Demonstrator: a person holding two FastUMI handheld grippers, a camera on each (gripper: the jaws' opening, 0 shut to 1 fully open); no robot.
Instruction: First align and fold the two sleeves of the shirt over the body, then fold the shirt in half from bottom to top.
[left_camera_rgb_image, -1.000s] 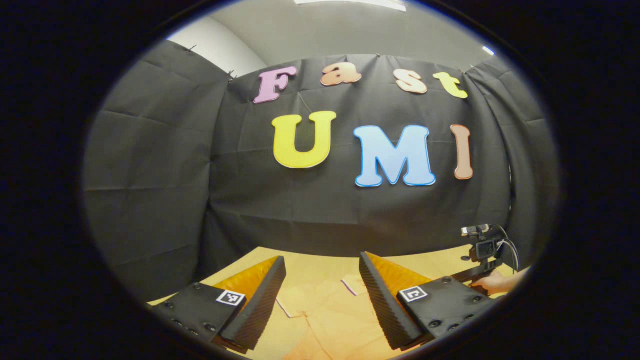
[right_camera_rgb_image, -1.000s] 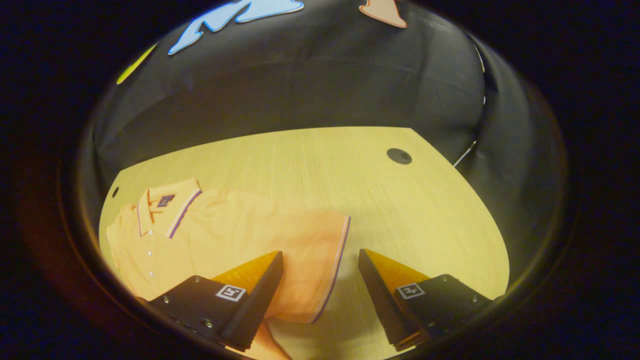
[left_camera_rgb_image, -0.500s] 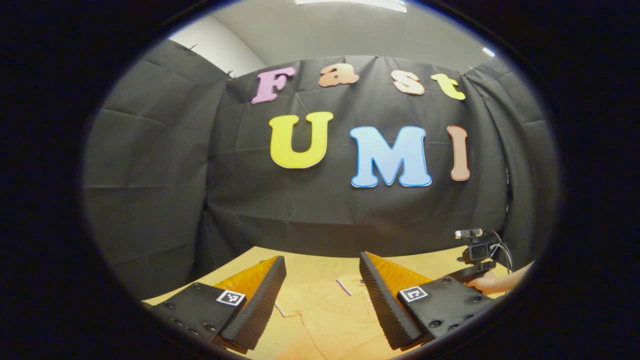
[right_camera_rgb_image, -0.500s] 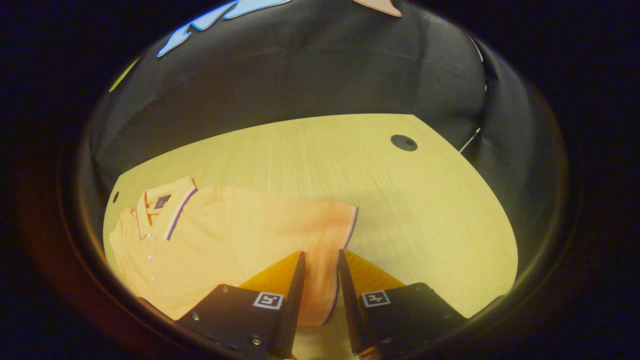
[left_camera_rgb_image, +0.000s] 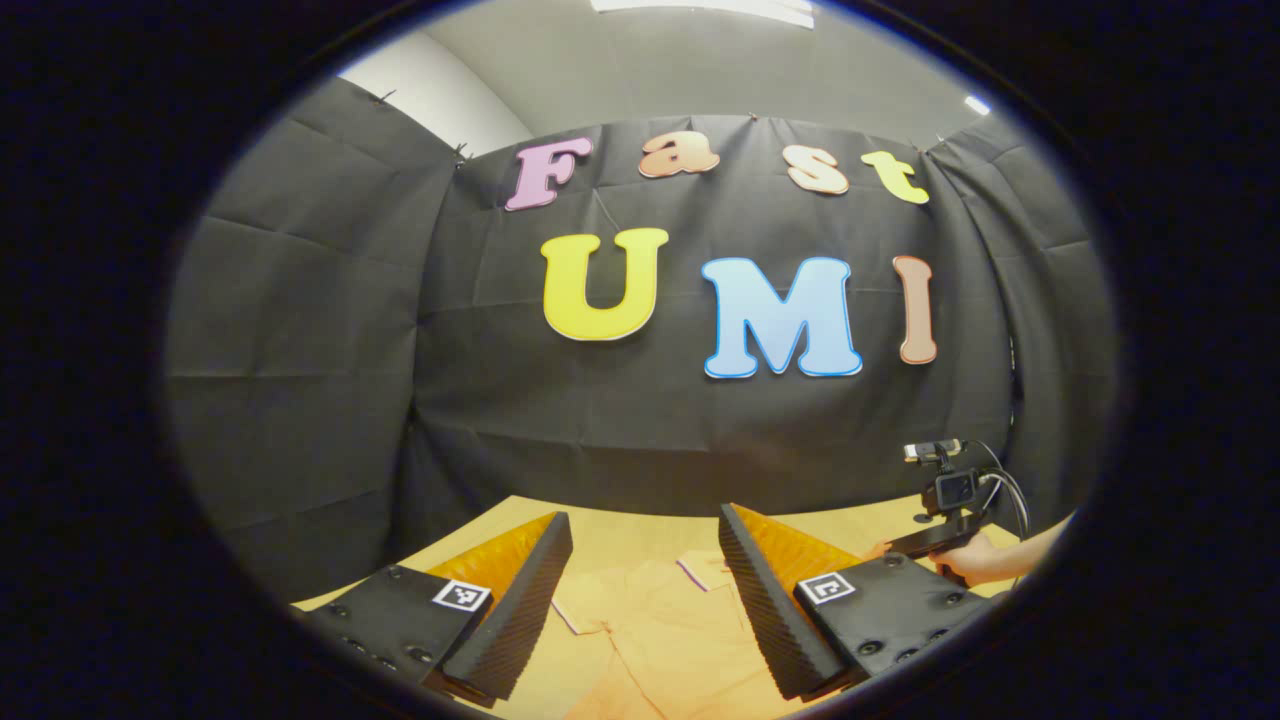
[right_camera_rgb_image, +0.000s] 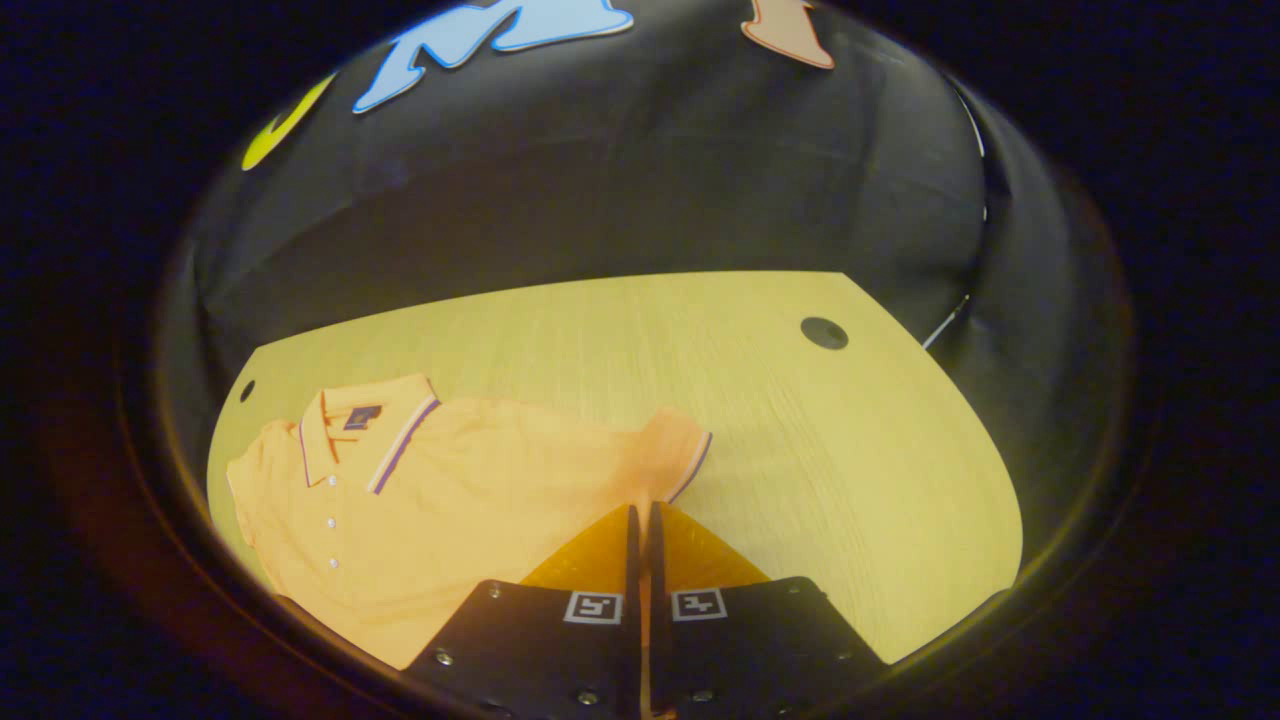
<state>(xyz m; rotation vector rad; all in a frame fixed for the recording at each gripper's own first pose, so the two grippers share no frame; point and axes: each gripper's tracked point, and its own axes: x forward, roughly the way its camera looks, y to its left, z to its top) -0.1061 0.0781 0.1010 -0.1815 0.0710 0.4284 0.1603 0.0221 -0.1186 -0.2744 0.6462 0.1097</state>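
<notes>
1. Each finger of the left gripper (left_camera_rgb_image: 640, 580) is wedge-shaped, with a ribbed inner face.
2. Square coded markers and screws are seen on the black mounts of the right gripper (right_camera_rgb_image: 640, 520).
3. Cables are looped behind its camera.

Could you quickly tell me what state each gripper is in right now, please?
Left gripper: jaws open, holding nothing, above the orange shirt.
Right gripper: jaws closed on the shirt's sleeve.
</notes>
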